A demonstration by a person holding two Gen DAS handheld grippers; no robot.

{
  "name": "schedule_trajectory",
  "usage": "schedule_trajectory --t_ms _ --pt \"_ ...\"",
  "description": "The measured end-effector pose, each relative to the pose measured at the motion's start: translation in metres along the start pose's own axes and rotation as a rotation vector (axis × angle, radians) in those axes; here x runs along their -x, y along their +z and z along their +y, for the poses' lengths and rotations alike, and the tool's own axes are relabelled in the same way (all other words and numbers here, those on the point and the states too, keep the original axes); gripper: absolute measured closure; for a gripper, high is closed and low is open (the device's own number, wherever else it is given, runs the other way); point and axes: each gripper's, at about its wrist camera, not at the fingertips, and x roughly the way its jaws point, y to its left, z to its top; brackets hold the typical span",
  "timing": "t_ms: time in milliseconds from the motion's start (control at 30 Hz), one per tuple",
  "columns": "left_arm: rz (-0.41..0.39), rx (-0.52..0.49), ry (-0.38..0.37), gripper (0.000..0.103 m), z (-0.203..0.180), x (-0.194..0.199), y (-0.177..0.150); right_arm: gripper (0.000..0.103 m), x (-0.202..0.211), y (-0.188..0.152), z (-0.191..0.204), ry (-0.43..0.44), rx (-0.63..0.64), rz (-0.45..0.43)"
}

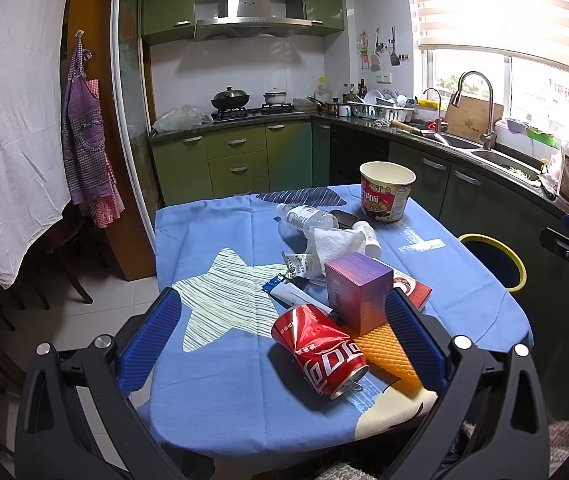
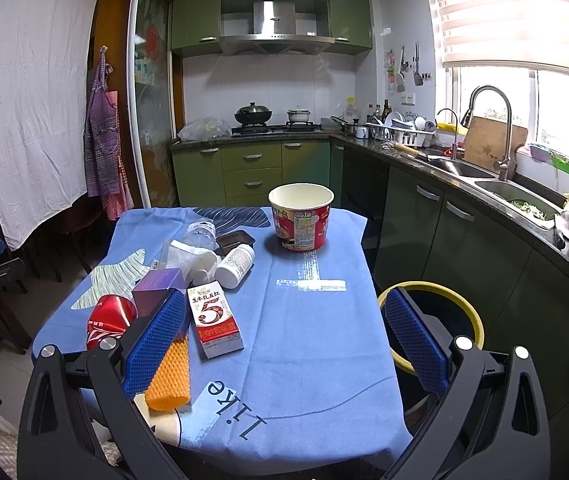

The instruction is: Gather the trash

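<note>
The left gripper hovers over the near end of the blue-clothed worktop with its jaws released and empty, the crushed red can lying between them and the purple box just ahead of it, touching the right jaw's inner side. Beyond those jaws sit a crumpled tissue, a clear bottle and the noodle cup. The right gripper is likewise spread wide and holds nothing: the orange foam net and milk carton lie just inside its left jaw, and the yellow-rimmed bin stands behind its right jaw, off the worktop's edge.
</note>
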Motion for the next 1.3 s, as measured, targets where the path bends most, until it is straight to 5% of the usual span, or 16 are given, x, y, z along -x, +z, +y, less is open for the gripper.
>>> schedule_trajectory --t_ms 1300 --pt "0.005 -0.004 -0.008 0.006 -0.004 -0.0028 -0.0027 0.004 -0.0036 -0.0009 -0.0007 0.003 -0.003 0.011"
